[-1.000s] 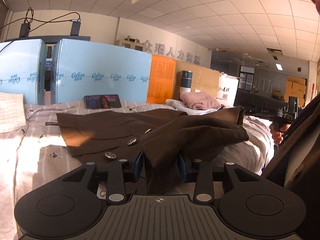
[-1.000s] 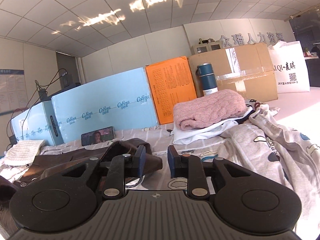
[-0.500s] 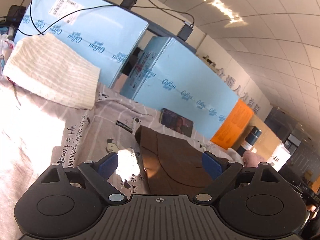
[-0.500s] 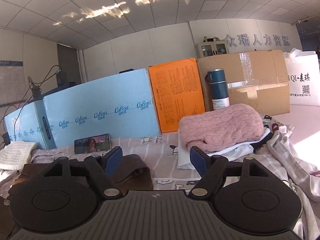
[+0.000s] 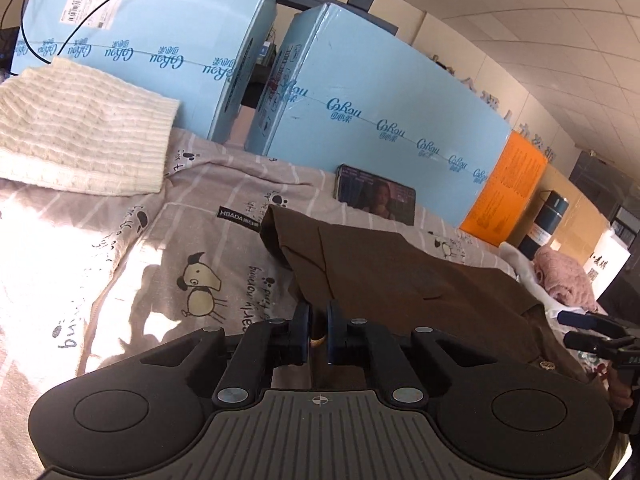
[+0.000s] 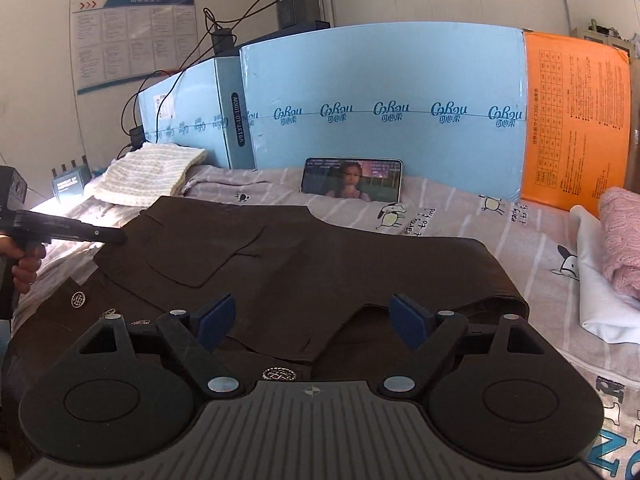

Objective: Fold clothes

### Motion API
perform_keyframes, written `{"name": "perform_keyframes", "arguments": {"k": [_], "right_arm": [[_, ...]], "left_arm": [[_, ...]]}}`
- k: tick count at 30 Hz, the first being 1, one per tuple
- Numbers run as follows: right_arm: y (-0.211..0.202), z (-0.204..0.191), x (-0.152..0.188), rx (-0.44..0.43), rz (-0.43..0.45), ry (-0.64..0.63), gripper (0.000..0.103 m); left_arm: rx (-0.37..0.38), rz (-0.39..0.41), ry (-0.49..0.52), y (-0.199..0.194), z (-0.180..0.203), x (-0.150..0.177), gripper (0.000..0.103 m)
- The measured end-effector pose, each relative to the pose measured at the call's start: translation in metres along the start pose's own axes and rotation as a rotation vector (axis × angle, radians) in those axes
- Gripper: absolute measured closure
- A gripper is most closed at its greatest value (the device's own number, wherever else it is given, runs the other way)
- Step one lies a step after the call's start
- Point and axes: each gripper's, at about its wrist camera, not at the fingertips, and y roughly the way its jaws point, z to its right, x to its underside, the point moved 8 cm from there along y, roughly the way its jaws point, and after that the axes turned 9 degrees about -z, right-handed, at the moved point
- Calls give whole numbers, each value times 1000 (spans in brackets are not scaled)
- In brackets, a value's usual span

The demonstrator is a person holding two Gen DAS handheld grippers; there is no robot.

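Note:
A dark brown jacket [image 6: 320, 264] with metal buttons lies spread flat on the patterned bedsheet [image 6: 460, 216]; it also shows in the left wrist view [image 5: 400, 268]. My left gripper [image 5: 318, 330] is shut on the jacket's near left edge, low on the bed. It shows from the side in the right wrist view [image 6: 68, 230]. My right gripper [image 6: 312, 318] is open and empty, hovering just above the jacket's front middle. Its fingers [image 5: 588, 328] show at the right of the left wrist view.
A phone [image 6: 352, 180] leans against blue foam boards [image 6: 380, 92] at the back. A cream knit garment [image 5: 76, 128] lies at the left. A pink sweater on white cloth [image 6: 620, 236] lies at the right, beside an orange board [image 6: 576, 120] and a flask [image 5: 544, 220].
Both grippers let go of the jacket and opened. The left then moved to the jacket's left edge and shut on it. The right swung over the jacket's front and stays open.

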Motion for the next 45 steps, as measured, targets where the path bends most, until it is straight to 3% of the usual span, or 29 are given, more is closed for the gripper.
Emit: {"name": "perform_keyframes", "arguments": {"k": [3, 5, 9, 10, 12, 13, 14, 19, 21, 23, 25, 31, 33, 35, 36, 39, 41, 43, 45], "right_arm": [[4, 6, -1, -13, 3, 48, 20], [5, 10, -1, -17, 3, 82, 20], [13, 3, 3, 24, -48, -10, 20], [15, 1, 4, 34, -61, -33, 20], [19, -3, 5, 54, -86, -79, 20], [21, -5, 6, 64, -99, -101, 20], [22, -7, 7, 75, -112, -124, 20], [32, -15, 11, 124, -175, -240, 20], [36, -25, 11, 120, -197, -305, 20], [41, -34, 11, 118, -216, -362, 20], [48, -43, 10, 113, -230, -412, 20], [67, -66, 7, 78, -246, -500, 20], [73, -73, 5, 74, -245, -533, 20], [79, -79, 4, 74, -243, -571, 20], [80, -78, 3, 76, -243, -579, 22], [80, -75, 2, 98, -231, -614, 24], [78, -71, 4, 130, -222, -653, 35], [73, -66, 5, 161, -215, -687, 59], [68, -61, 4, 185, -206, -712, 75]], "left_arm": [[96, 37, -49, -10, 13, -5, 98], [66, 16, -42, -7, 13, 0, 98], [18, 3, -41, -8, 2, 11, 94], [5, 3, -37, -8, -1, 14, 86], [-117, 14, 97, -11, 3, 20, 45], [-159, 0, 169, -10, 7, 23, 14], [-194, -17, 242, -9, 11, 26, 9], [-385, -132, 647, 3, 28, 46, 8], [-424, -171, 831, 12, 35, 57, 8], [-436, -170, 930, 17, 42, 58, 5], [-432, -171, 928, 24, 41, 53, 2], [-360, -141, 915, 37, 41, 46, 2], [-337, -138, 929, 38, 43, 46, 7], [-282, -140, 913, 38, 45, 44, 30], [-264, -138, 909, 39, 46, 43, 35], [-211, -144, 903, 41, 49, 43, 65], [-201, -129, 910, 42, 51, 42, 89], [-201, -87, 904, 41, 54, 38, 91], [-188, -39, 880, 36, 59, 31, 93]]}}
